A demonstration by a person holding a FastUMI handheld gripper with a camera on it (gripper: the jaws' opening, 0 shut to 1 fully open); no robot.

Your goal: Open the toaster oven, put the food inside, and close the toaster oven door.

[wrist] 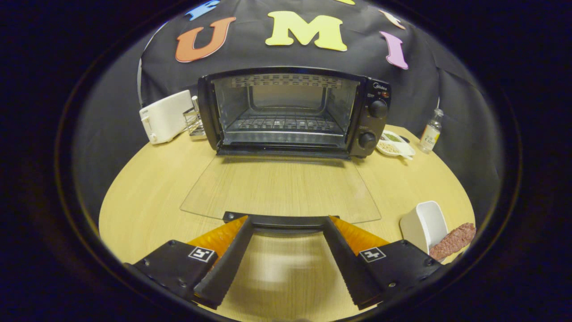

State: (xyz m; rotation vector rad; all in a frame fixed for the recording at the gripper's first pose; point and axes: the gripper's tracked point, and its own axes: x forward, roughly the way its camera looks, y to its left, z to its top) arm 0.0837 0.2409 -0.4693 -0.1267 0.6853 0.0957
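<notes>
A black toaster oven [286,112] sits at the far side of a round wooden table [147,201], against the booth's dark cloth wall. Its glass door [281,188] is swung fully down and lies flat toward the viewer, so the wood grain shows through it. The door's dark handle [279,220] runs along the near edge. Inside the oven, a wire rack [283,123] spans the cavity. Two knobs [372,123] sit one above the other on the oven's right panel.

The gripper [286,221] is spread wide, holding nothing. Its two fingertips sit at the two ends of the handle, right at it; whether they touch it is unclear.

The food [453,241], a reddish-brown slab, lies to the right of the right finger, partly inside a white dish [422,223] that is tipped on its side near the table's edge.

Left of the oven stands a white toaster [165,116], with a small wire holder [195,121] between it and the oven. Right of the oven lies a white plate [395,145] with bits of food, and beyond it a small clear bottle [431,132] stands upright.
</notes>
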